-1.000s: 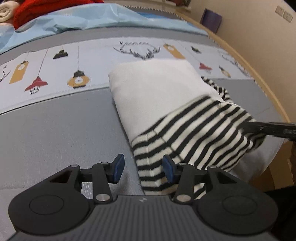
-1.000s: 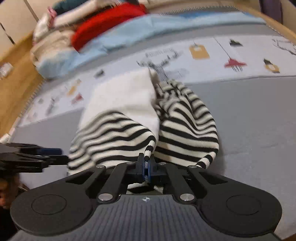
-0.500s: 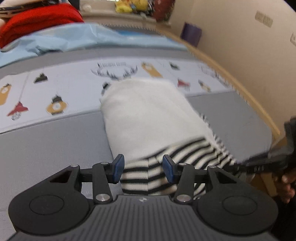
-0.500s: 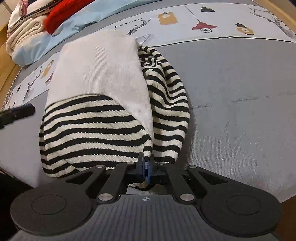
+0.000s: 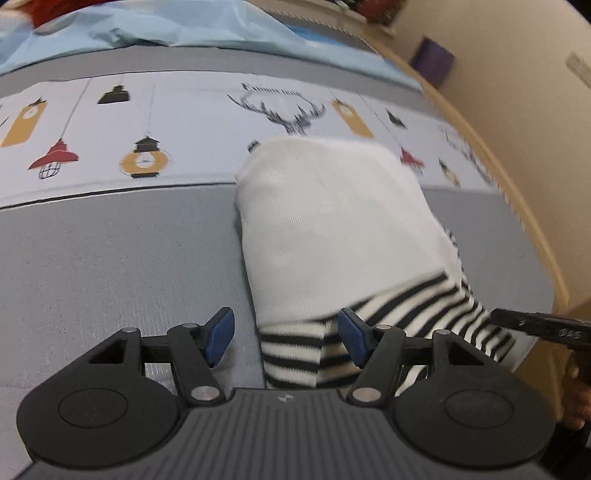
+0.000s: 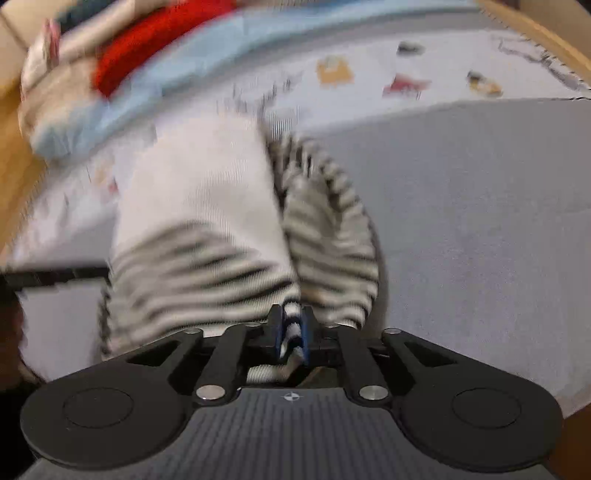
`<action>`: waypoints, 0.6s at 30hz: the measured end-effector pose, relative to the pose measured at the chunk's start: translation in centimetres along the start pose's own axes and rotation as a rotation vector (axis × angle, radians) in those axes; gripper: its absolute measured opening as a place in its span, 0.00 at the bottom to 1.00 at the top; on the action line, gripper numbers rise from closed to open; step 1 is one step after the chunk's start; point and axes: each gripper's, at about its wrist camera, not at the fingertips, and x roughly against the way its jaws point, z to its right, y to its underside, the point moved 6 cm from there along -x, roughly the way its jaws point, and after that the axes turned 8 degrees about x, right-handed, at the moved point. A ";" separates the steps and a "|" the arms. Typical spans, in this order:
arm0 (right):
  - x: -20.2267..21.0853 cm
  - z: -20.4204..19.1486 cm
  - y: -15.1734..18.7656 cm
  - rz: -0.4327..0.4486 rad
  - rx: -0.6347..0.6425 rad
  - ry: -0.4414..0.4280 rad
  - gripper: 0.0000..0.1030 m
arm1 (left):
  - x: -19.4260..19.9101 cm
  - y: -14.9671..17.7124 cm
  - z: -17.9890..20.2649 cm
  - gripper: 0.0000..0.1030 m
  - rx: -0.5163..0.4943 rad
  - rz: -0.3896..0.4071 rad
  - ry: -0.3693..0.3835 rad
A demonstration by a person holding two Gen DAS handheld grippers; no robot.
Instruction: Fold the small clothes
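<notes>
Right hand-held gripper (image 6: pixel 291 332) pinching ribbed striped knit garment (image 6: pixel 207 229); left hand-held gripper (image 5: pixel 286 336) wide, straddling its hem.

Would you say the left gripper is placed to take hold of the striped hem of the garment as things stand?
Probably yes: the left gripper is open, with the striped hem lying between its fingers and nothing in the way.

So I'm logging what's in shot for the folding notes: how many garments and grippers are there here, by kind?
Cream and black-striped garment: 1, on the printed bed cover.
Grippers: 2. The left gripper is open over the striped hem; the right gripper is shut on the striped edge.
Piled fabrics at the back, red and light blue: too blurred to count.
Total counted: 3.
</notes>
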 end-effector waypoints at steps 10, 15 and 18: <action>-1.9 -0.3 -5.4 0.164 -0.069 -0.004 0.44 | -0.8 -1.6 -1.0 0.66 0.078 0.006 -0.008; -5.6 -0.4 -7.8 0.168 -0.139 -0.027 0.50 | -1.2 -1.7 -1.4 0.66 0.088 0.008 -0.019; -8.0 -0.5 -8.6 0.131 -0.175 -0.052 0.50 | -1.2 -1.9 -1.8 0.66 0.091 0.010 -0.024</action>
